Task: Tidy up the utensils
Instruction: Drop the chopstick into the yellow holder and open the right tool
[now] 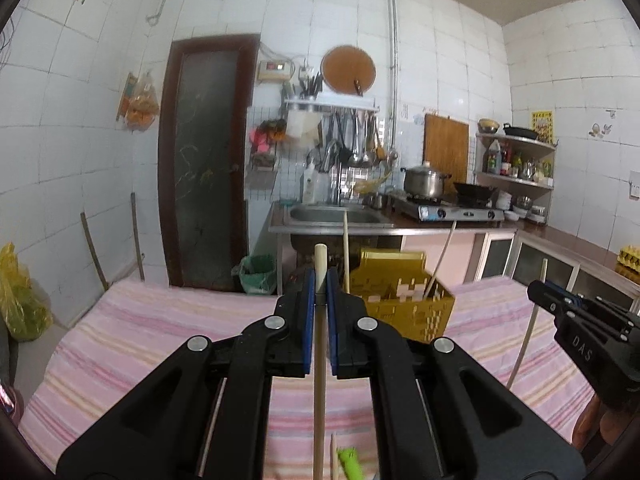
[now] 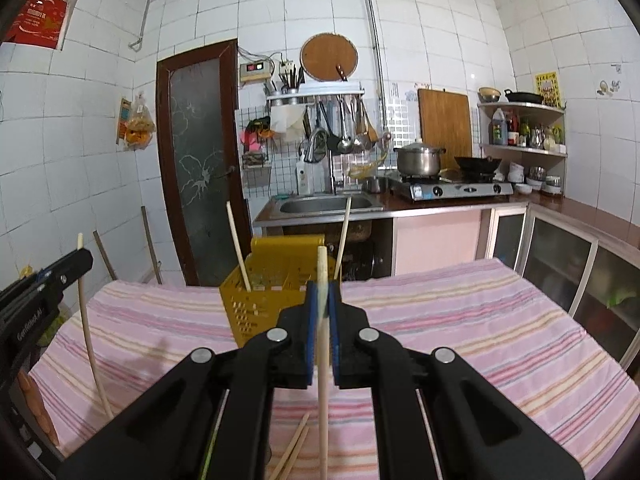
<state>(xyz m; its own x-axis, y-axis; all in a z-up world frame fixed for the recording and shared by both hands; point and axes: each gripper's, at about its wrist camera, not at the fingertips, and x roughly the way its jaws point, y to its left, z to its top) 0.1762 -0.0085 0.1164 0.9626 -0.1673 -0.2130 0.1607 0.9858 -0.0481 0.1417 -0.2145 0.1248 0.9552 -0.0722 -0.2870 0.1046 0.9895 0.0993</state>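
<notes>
A pale, round wooden chopstick (image 1: pixel 320 264) stands nearly upright between the blue pads of the left gripper (image 1: pixel 320 284), which is clamped tight on it; the stick's blunt top pokes just above the fingertips and its shaft runs down past the lower edge of the left wrist view. The right gripper (image 2: pixel 322 294) is likewise closed on a second pale wooden chopstick (image 2: pixel 322 264), held upright the same way. Each tool shows in the other's camera (the right gripper (image 1: pixel 560 304) at the edge of the left view, the left gripper (image 2: pixel 64 272) at the edge of the right one), both raised above the table.

Behind the two grippers, on the pink striped tablecloth (image 2: pixel 460 320), sits a yellow perforated plastic utensil basket (image 2: pixel 256 304) with two more chopsticks (image 2: pixel 238 248) leaning upright inside it. Loose chopsticks (image 2: pixel 296 448) lie on the cloth close beneath the right gripper, and a lime-green utensil (image 1: pixel 349 460) lies below the left one.
</notes>
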